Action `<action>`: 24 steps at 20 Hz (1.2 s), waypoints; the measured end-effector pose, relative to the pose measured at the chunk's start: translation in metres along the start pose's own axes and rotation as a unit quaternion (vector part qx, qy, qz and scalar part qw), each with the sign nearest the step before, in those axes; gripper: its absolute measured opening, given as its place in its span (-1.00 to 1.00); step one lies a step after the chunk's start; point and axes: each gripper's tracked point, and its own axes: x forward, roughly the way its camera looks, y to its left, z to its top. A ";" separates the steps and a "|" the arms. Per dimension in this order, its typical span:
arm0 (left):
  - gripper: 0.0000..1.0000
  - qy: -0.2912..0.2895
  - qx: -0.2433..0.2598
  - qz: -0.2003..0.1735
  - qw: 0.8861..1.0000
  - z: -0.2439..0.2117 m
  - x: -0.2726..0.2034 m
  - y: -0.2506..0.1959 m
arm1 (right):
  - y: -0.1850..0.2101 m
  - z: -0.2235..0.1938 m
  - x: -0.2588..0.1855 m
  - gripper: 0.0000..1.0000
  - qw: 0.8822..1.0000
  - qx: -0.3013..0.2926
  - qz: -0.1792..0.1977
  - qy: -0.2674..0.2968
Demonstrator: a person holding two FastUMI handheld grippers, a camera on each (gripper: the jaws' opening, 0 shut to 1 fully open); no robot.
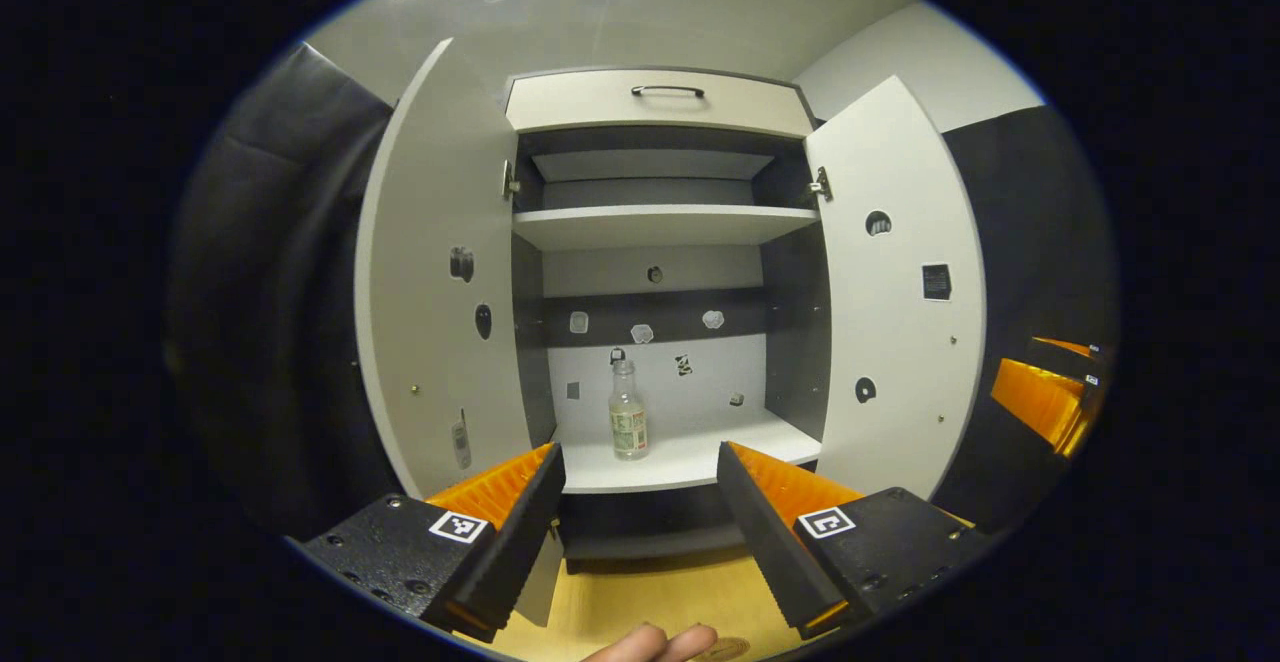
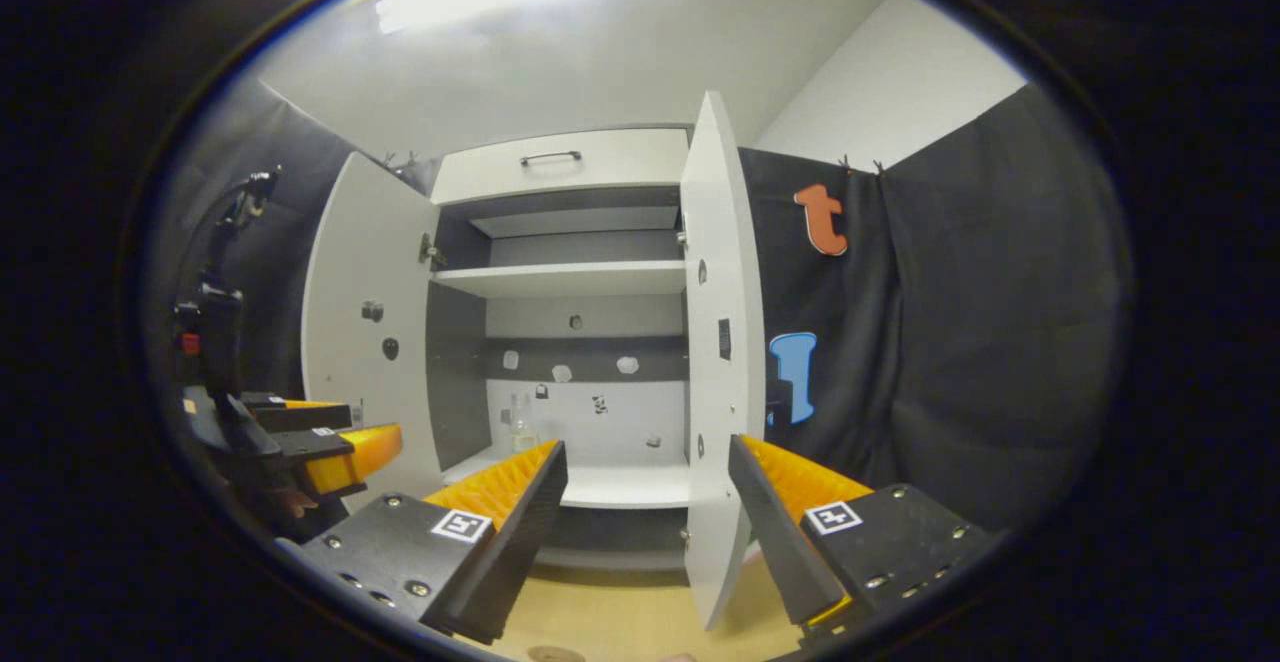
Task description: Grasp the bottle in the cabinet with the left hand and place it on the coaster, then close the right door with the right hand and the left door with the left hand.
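The cabinet (image 1: 660, 102) stands in the middle of the left gripper view, and both its doors are swung wide, I think so that the bottle inside can be reached before anything is closed. The left door (image 1: 440, 272) takes the left part of that view and the right door (image 1: 895, 292) the right part; in the right gripper view the right door (image 2: 722, 342) stands almost edge-on in the centre, which suggests that the right gripper waits beside it for the later closing. Inside, an upper shelf (image 1: 660, 227) crosses the opening, and the lower shelf (image 1: 690, 457) lies just above the fingers at the bottom of the frame. The bottle (image 1: 628, 412) stands upright on the lower shelf, a little left of centre and toward the back wall, with nothing touching it; in the right gripper view it shows small and pale at the lower middle (image 2: 521, 424). The left gripper (image 1: 640, 472) points straight at the shelf, and its jaws are spread wide and hold nothing, with the bottle seen in the gap between them but farther off, so I judge the reach for the bottle is not yet finished. The right gripper (image 2: 648, 472) has its jaws spread wide too, with nothing held, and the door's edge appears between them without a clear contact. At the bottom edge of the left gripper view, the rim of what may be the coaster (image 1: 722, 650) lies on the wooden surface (image 1: 640, 592), beside some fingertips (image 1: 650, 644) of the person.
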 end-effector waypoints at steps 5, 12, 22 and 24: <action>0.94 -0.012 -0.001 0.004 1.000 -0.028 0.106 0.008 | 0.013 0.000 0.019 0.96 1.000 -0.003 0.014 -0.020; 0.94 0.000 -0.031 -0.006 0.999 -0.093 0.237 0.011 | 0.026 0.011 0.022 0.96 0.998 0.000 0.028 -0.052; 0.94 0.006 -0.003 0.031 0.999 -0.109 0.336 0.029 | 0.025 -0.030 0.014 0.96 1.000 -0.021 0.002 0.003; 0.94 0.007 -0.011 0.045 0.999 -0.107 0.352 0.036 | 0.021 -0.033 0.007 0.97 1.000 -0.023 -0.001 0.005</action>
